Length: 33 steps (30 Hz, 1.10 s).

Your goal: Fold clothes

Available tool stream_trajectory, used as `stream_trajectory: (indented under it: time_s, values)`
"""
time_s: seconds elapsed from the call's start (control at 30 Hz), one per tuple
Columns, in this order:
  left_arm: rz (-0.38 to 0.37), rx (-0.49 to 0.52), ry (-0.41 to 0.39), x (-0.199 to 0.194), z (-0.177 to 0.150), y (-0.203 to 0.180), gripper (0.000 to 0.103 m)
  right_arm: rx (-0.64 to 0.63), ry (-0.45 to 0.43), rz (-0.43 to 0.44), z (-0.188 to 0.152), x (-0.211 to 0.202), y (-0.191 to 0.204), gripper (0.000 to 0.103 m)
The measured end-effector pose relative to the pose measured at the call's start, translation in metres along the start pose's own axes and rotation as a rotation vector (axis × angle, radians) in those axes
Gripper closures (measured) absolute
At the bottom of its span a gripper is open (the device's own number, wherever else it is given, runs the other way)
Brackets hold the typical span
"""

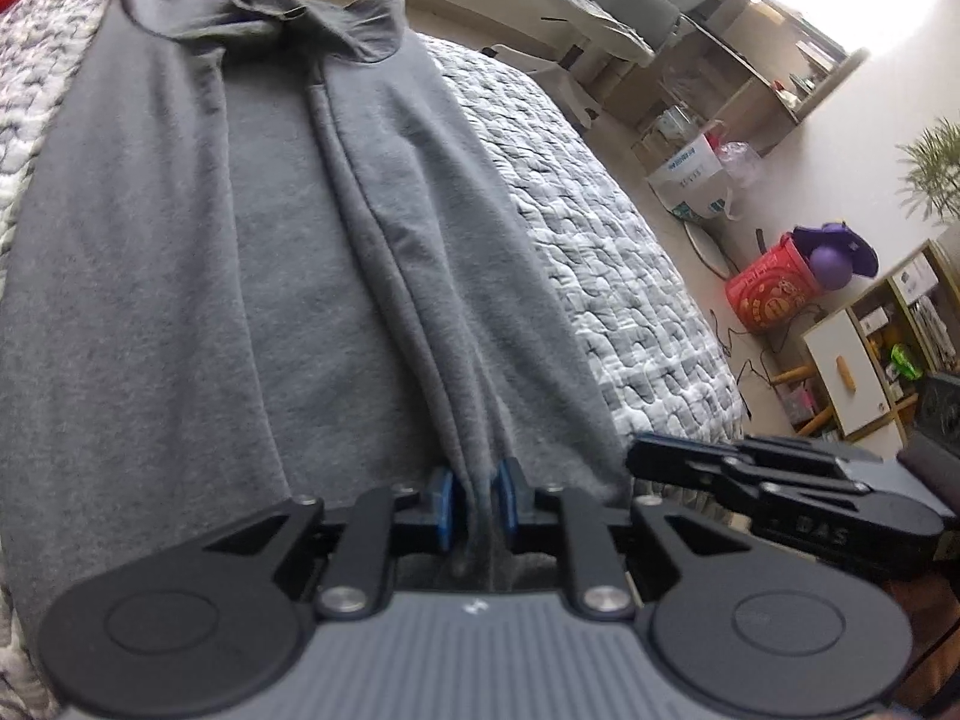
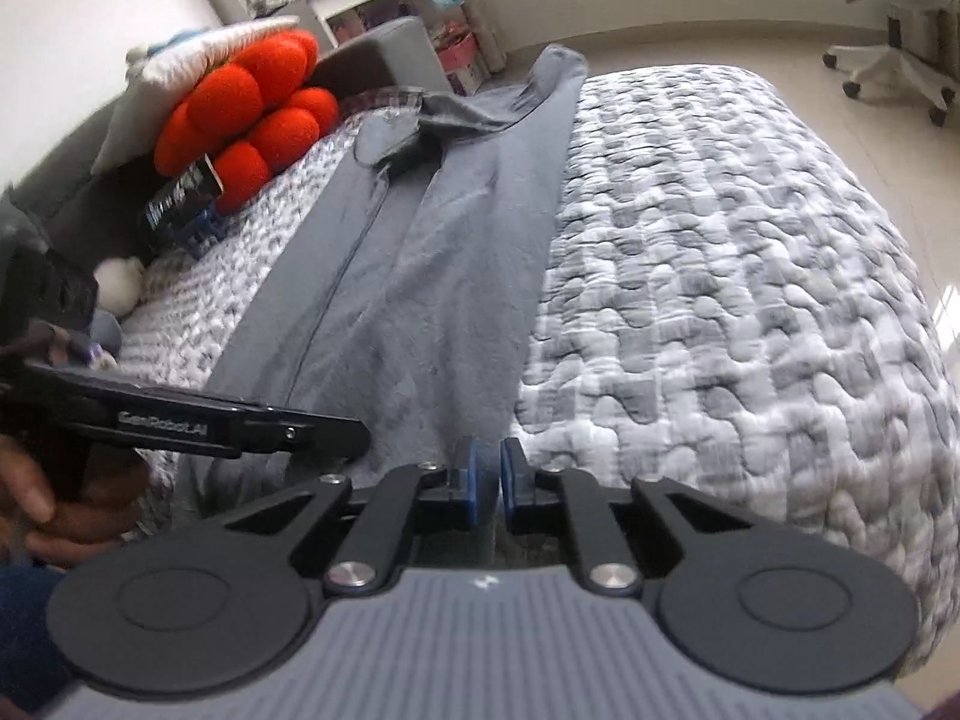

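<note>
Grey shirt (image 1: 252,228) lies lengthwise on the quilted bed (image 1: 600,252), collar toward the far edge, hem at the near edge. Both long sides are already turned in toward the middle, so the shirt forms a long narrow strip.

Left gripper (image 1: 477,495): jaws nearly closed, pinching the bunched hem cloth between the blue pads. Grip looks firm.

Right gripper (image 2: 487,483): jaws narrowly apart, at the shirt's hem corner beside the bare quilt. Cloth seems to sit in the gap, but whether the pads press on it I cannot tell.

Step in hand, as judged: taking hold of the hem at two points, ahead of the lengthwise fold.

Next move calls for: confirming the right-side grip, then lifting both hem points together and carrying them evenly toward the collar, keeping the turned-in sides from falling open.
</note>
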<state>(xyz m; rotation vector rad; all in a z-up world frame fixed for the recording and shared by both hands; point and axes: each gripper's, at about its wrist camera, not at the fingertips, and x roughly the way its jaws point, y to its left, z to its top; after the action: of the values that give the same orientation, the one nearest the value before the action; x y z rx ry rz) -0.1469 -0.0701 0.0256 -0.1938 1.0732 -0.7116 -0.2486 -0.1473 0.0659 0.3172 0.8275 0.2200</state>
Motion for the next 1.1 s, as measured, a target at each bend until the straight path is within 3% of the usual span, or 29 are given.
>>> stream_trajectory:
  time_s: [0.07, 0.2, 0.37, 0.43, 0.47, 0.5, 0.6, 0.73, 0.87, 0.97, 1.03, 1.07, 1.1]
  values:
    - [-0.020, 0.001, 0.004, 0.000, -0.001, 0.000, 0.098, -0.024, 0.017, -0.008, -0.002, 0.007, 0.004, 0.087]
    - [-0.046, 0.003, -0.006, -0.004, -0.004, 0.000, 0.099, -0.025, 0.011, -0.046, -0.002, 0.007, 0.003, 0.099]
    - [0.001, -0.001, 0.009, -0.004, -0.004, 0.004, 0.095, -0.024, 0.019, -0.084, -0.004, 0.004, -0.004, 0.100]
    - [-0.007, 0.019, 0.003, -0.011, -0.002, 0.002, 0.082, -0.017, 0.016, -0.077, -0.005, 0.001, -0.006, 0.097]
    - [-0.018, 0.028, -0.009, -0.017, -0.001, 0.002, 0.069, -0.014, 0.013, -0.072, -0.004, -0.001, -0.006, 0.092]
    - [-0.033, 0.037, -0.027, -0.023, 0.000, 0.002, 0.062, -0.016, 0.008, -0.071, -0.004, -0.003, -0.006, 0.088]
    - [-0.076, 0.059, -0.080, -0.041, 0.004, 0.003, 0.061, -0.015, -0.008, -0.068, 0.000, -0.008, -0.008, 0.089]
    - [-0.069, 0.010, -0.076, -0.037, 0.012, 0.009, 0.060, -0.001, -0.018, -0.042, 0.008, -0.006, -0.012, 0.088]
    - [-0.051, 0.015, 0.002, -0.020, 0.006, 0.007, 0.060, -0.026, 0.008, -0.030, 0.012, 0.008, -0.005, 0.066]
    - [-0.037, 0.052, 0.038, -0.011, -0.003, 0.002, 0.057, -0.017, 0.013, 0.000, 0.005, 0.010, -0.003, 0.065]
    - [-0.036, 0.073, 0.058, -0.007, -0.007, 0.000, 0.062, -0.013, 0.007, 0.007, -0.001, 0.011, -0.003, 0.070]
    - [-0.046, 0.077, 0.061, -0.007, -0.007, 0.000, 0.084, -0.011, 0.011, 0.002, -0.002, 0.011, -0.001, 0.093]
    - [-0.070, 0.055, 0.080, -0.005, -0.008, 0.001, 0.097, -0.003, 0.021, -0.006, -0.001, 0.010, -0.002, 0.099]
